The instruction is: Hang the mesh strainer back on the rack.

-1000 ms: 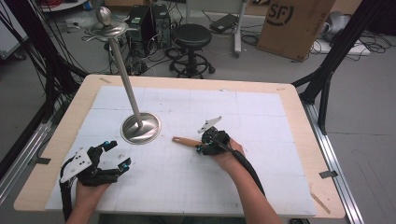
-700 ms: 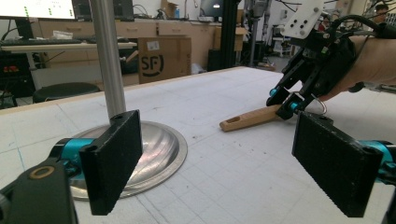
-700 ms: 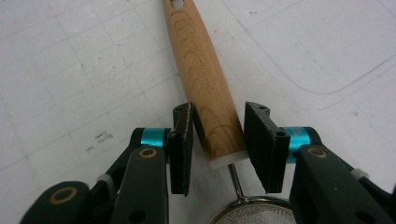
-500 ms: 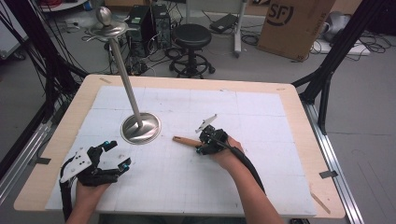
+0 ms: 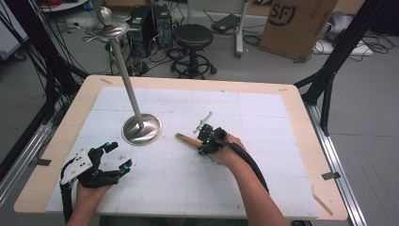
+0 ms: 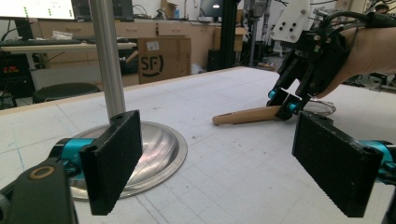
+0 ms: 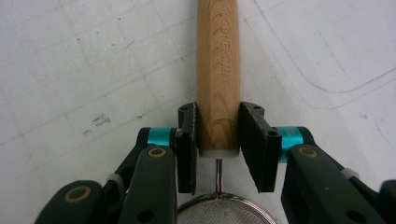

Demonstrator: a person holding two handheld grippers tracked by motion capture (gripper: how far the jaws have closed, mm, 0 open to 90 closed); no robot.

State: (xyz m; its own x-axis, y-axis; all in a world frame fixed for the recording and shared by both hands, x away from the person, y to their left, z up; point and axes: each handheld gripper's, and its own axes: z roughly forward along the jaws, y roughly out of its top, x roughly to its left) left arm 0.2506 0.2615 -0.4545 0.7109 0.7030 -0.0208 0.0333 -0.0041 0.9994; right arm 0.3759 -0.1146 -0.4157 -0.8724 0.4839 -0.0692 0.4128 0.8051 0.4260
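Right gripper point(image 5: 203, 141) sits near the middle of the white mat point(image 5: 263, 117), pointed down onto a wooden handle point(image 5: 187, 139) that lies flat there. In the right gripper view the 2 black jaws stand on either side of the handle point(image 7: 217, 79) close to its near end; the left pad lies against the wood, while a thin gap may remain at the right pad, so a firm clamp cannot be confirmed. Those jaws have just been closing, with the handle between them. A thin metal rod leaves the handle's end and joins a wire-mesh sieve point(image 7: 224, 212) at the bottom edge of that view. The handle's free end points toward the metal stand point(image 5: 141, 128), whose round base rests on the mat, near but apart from the wood. Left gripper point(image 5: 115, 157) rests at the mat's near left corner, jaws spread wide with nothing between them; its view looks across at the stand's base point(image 6: 149, 154), the handle point(image 6: 243, 115) and the right gripper point(image 6: 285, 101).
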